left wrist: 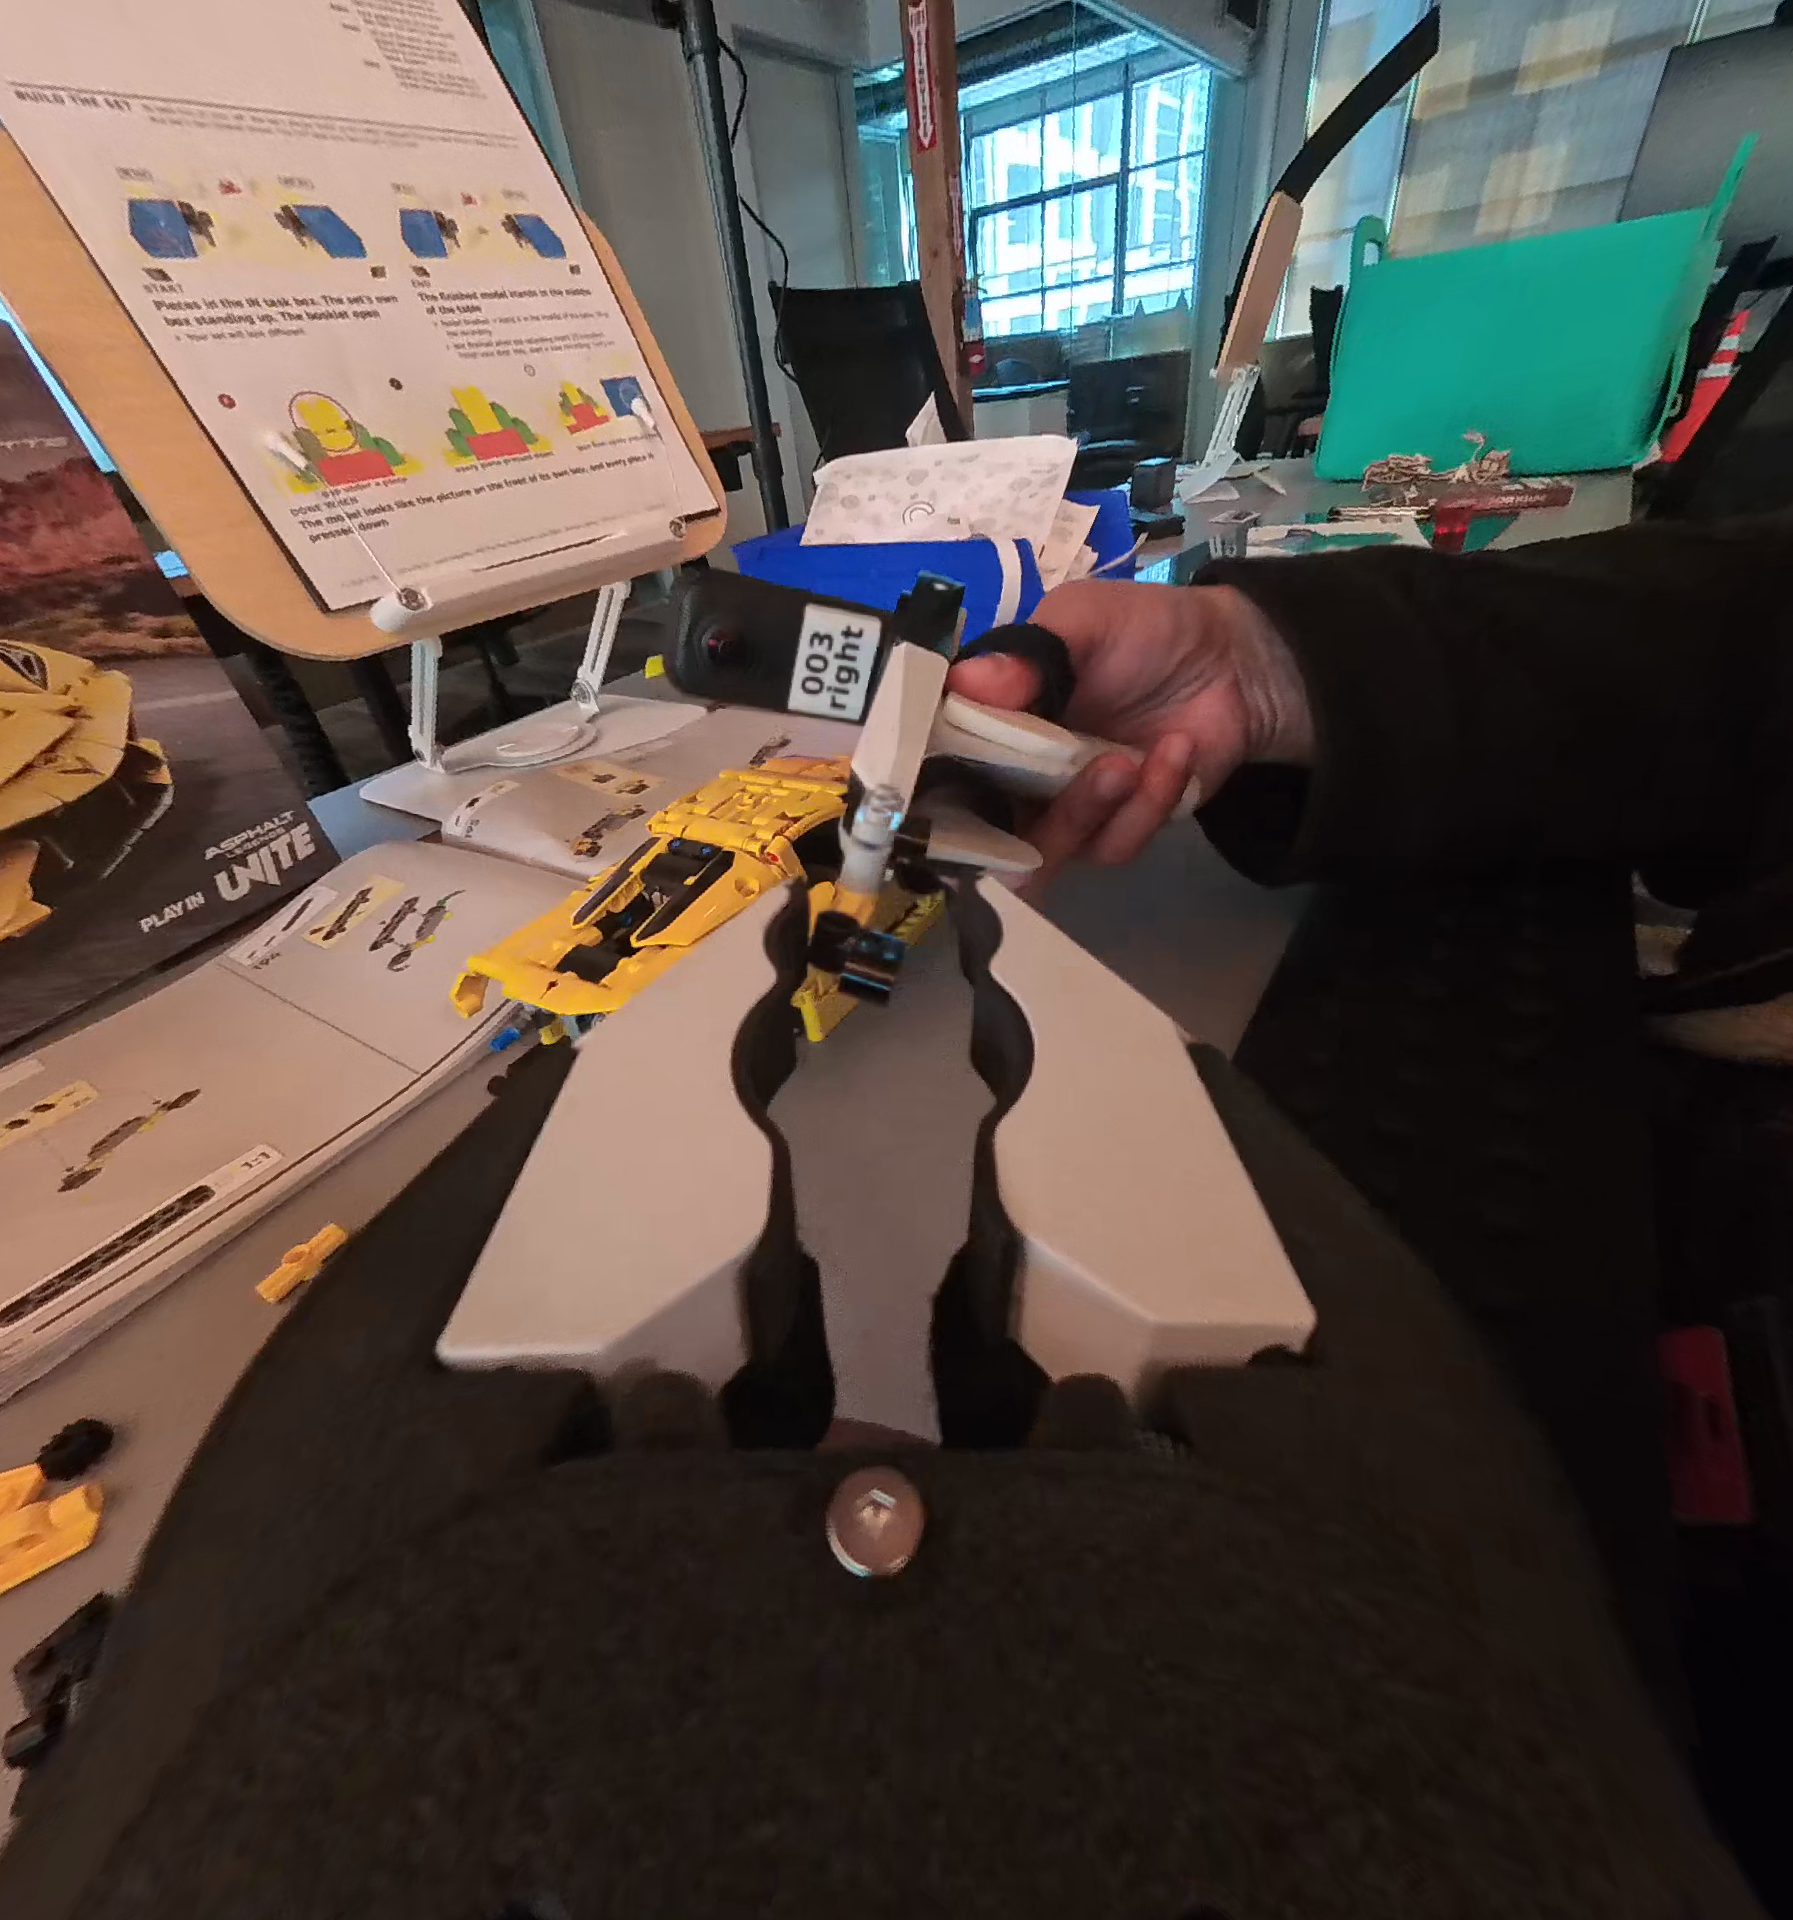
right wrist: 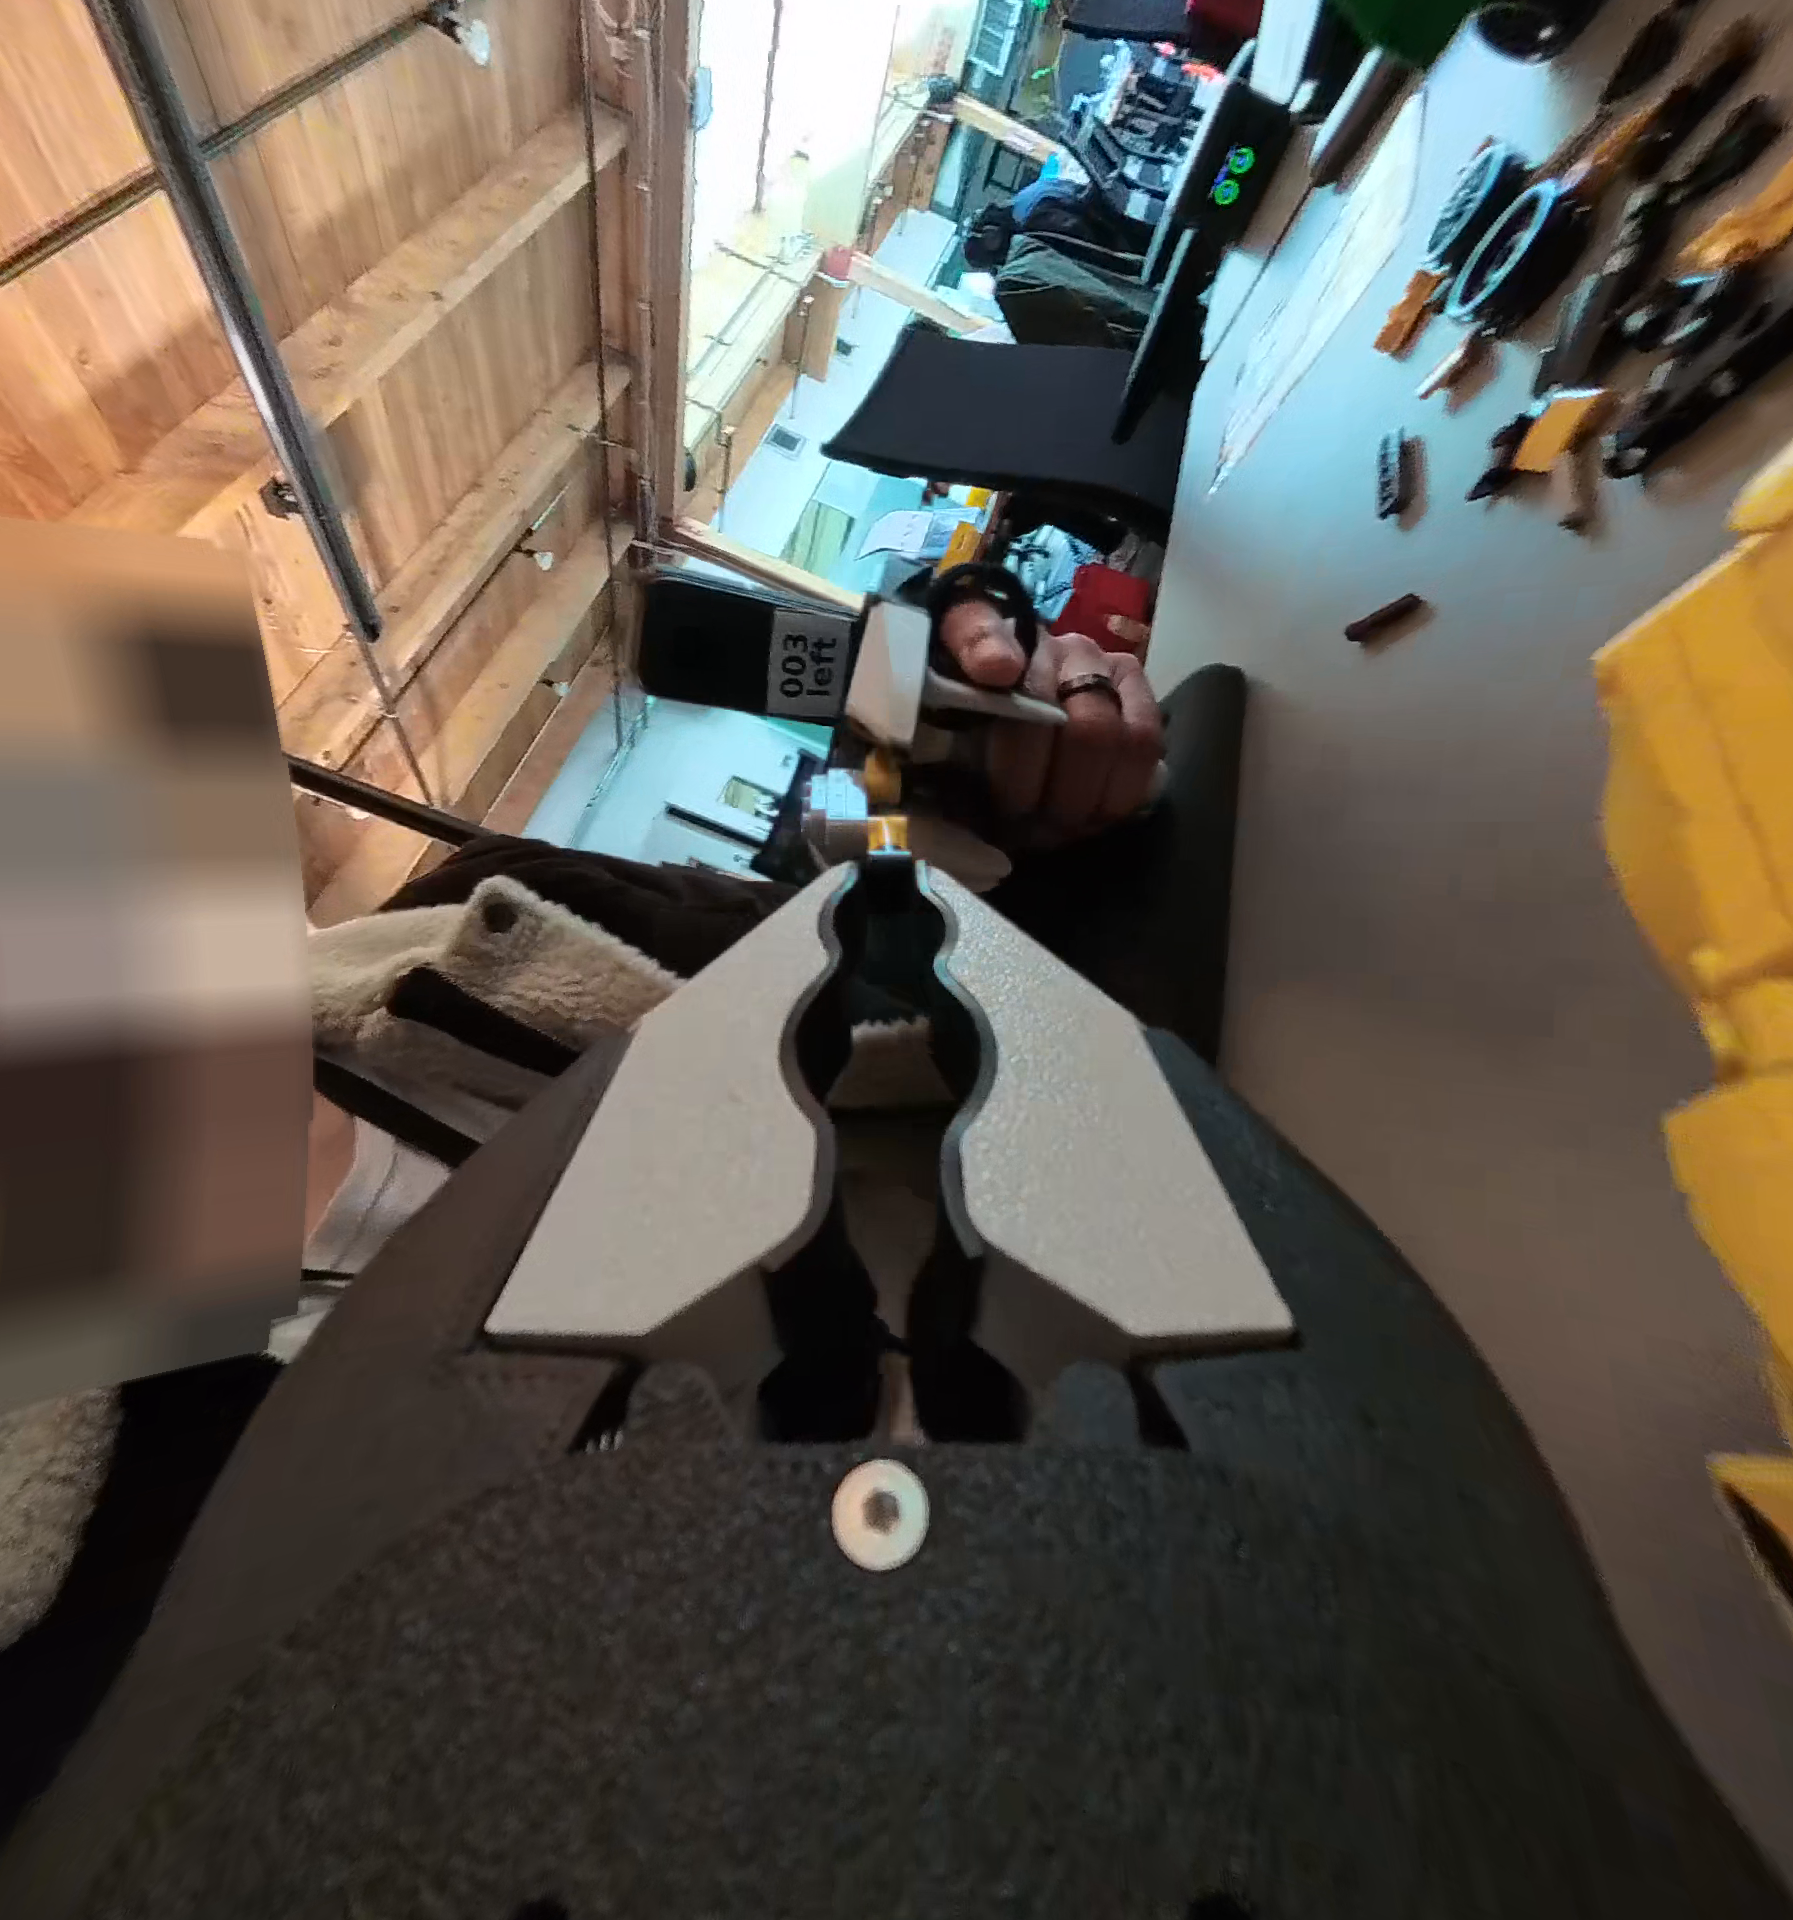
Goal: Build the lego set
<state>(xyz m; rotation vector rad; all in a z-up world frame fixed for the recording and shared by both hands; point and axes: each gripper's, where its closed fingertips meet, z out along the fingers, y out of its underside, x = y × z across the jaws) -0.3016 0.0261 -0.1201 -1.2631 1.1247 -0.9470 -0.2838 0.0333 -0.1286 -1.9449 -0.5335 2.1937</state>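
The grey worktop [left wrist: 1131,935] carries an open instruction booklet [left wrist: 196,1091] and the yellow lego car [left wrist: 663,894]. The left gripper [left wrist: 876,914] is clamped on a small black-and-blue piece [left wrist: 861,956] beside the car. The right gripper [right wrist: 884,883] pinches a tiny yellow piece [right wrist: 887,834].

Yellow lego car [left wrist: 684,914], grey claw fingers [left wrist: 653,1132], blue bin [left wrist: 871,571]

Daylight is entering through a gridded window [left wrist: 1079,197] at the far side. A grey tabletop [left wrist: 1110,935] is spanning the near ground, with black office chairs [left wrist: 861,353] standing beyond it. A green panel [left wrist: 1515,343] is leaning far right. Timber boarding [right wrist: 372,312] is showing in the right wrist view.
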